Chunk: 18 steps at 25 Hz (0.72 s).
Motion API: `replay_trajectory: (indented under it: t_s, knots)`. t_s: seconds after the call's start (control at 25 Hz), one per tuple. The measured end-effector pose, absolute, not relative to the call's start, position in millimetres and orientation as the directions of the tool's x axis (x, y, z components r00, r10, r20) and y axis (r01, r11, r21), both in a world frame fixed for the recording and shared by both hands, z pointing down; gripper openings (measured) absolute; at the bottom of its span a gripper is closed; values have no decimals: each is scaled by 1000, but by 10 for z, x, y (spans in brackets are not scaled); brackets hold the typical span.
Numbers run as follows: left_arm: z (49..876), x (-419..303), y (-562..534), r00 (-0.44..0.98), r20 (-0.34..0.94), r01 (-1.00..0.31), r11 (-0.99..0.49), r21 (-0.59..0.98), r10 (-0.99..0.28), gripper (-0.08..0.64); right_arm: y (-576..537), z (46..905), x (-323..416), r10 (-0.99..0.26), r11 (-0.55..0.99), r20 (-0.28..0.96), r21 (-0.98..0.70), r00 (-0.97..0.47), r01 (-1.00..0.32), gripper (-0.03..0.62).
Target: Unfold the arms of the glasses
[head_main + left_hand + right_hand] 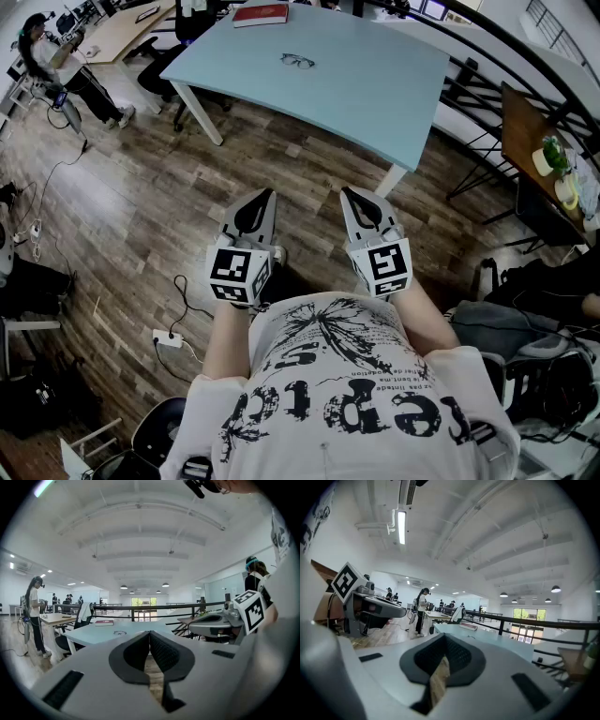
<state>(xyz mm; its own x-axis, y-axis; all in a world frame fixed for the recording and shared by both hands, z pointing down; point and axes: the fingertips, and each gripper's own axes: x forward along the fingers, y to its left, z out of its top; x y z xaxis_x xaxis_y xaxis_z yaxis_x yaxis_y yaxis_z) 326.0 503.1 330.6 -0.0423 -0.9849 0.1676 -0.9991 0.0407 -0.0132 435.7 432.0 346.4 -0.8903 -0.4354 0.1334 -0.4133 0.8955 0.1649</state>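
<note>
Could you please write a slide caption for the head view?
Left tongs and right tongs, shut and empty, face glasses on a pale-blue table.

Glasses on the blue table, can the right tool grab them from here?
Probably not yet. The glasses lie far off on the table, and the right tool is held near the person's body, with wood floor between. Nothing blocks the way.

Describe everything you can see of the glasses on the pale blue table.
The glasses are a small pair with a thin dark frame and two rounded lenses that look clear. They lie flat on the pale blue table, toward its far side, apart from the red book beyond them. Only the tabletop touches them. They are too small in view to tell whether the arms are folded.
</note>
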Motion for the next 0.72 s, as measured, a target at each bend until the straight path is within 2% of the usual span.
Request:
replay_trajectory:
  t_s: [0.4, 0.72]
  knots:
    - [3454, 3305, 4948, -31, 172, -1000, 30, -8, -985, 18, 4230, 3622, 4401, -441, 895, 156, 151, -884, -420, 8]
    - [3544, 3123, 4849, 9, 191, -1000, -9, 3, -982, 18, 4097, 3792, 4155, -448, 893, 202, 67, -871, -444, 9]
